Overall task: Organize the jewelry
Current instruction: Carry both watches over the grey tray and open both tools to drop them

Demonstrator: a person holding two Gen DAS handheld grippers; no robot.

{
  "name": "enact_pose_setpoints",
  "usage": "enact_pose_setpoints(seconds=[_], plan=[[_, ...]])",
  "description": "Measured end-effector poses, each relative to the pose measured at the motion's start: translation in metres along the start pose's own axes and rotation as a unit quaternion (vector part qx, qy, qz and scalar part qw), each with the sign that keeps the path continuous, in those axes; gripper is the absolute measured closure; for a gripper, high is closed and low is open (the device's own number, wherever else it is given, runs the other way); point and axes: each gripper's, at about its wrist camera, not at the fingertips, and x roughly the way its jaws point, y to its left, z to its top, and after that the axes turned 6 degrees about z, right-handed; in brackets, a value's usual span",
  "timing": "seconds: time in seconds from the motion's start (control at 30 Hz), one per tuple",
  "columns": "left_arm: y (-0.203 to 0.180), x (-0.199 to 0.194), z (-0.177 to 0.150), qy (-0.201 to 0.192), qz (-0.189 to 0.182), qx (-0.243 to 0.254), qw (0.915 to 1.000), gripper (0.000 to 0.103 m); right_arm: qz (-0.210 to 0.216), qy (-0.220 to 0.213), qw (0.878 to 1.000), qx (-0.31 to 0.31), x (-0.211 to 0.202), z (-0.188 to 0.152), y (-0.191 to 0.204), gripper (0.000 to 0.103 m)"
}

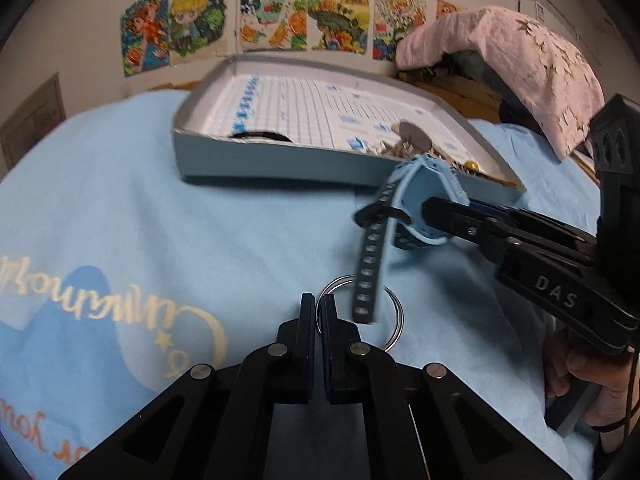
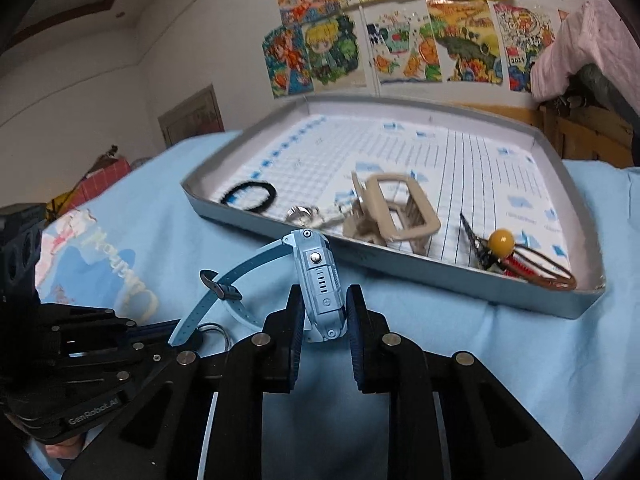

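My right gripper (image 2: 322, 312) is shut on a light blue watch (image 2: 320, 280), holding its case edge-on above the blue cloth, strap hanging left. In the left wrist view the watch (image 1: 420, 208) hangs in the right gripper (image 1: 424, 216), just before the tray's near wall. My left gripper (image 1: 318, 308) is shut on a silver key ring (image 1: 394, 312) lying on the cloth; the ring also shows in the right wrist view (image 2: 216, 332). The grey tray (image 2: 440, 276) holds a black hair tie (image 2: 250, 196), a beige hair claw (image 2: 392, 208) and a yellow-bead clip (image 2: 502, 242).
A light blue printed cloth (image 1: 120, 208) covers the surface. A pink cloth (image 1: 520, 68) drapes over furniture at the back right. Drawings (image 1: 272, 20) hang on the wall behind the tray (image 1: 280, 160). A small silver piece (image 2: 300, 214) lies in the tray.
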Motion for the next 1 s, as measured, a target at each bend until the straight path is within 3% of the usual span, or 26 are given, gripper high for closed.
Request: enact_pose_setpoints(seconds=[0.33, 0.63, 0.7, 0.83, 1.0], plan=[[0.009, -0.013, 0.029, -0.029, 0.017, -0.013, 0.9994, 0.1, -0.001, -0.072, 0.997, 0.011, -0.033, 0.021, -0.013, 0.085], [0.004, -0.005, 0.081, -0.077, 0.021, -0.07, 0.9944, 0.1, -0.094, -0.148, 0.978, 0.112, -0.055, 0.021, -0.078, 0.085], [0.003, 0.009, 0.092, -0.064, 0.025, -0.091, 0.9935, 0.1, -0.122, -0.149, 0.974, 0.119, -0.049, 0.021, -0.09, 0.085], [-0.007, 0.037, 0.097, -0.054, 0.059, -0.081, 0.9935, 0.1, -0.139, -0.131, 0.974, 0.12, -0.028, 0.022, -0.098, 0.085], [0.001, 0.054, 0.087, -0.04, 0.051, -0.122, 0.9904, 0.099, -0.143, -0.102, 0.977, 0.118, -0.014, 0.019, -0.104, 0.084]])
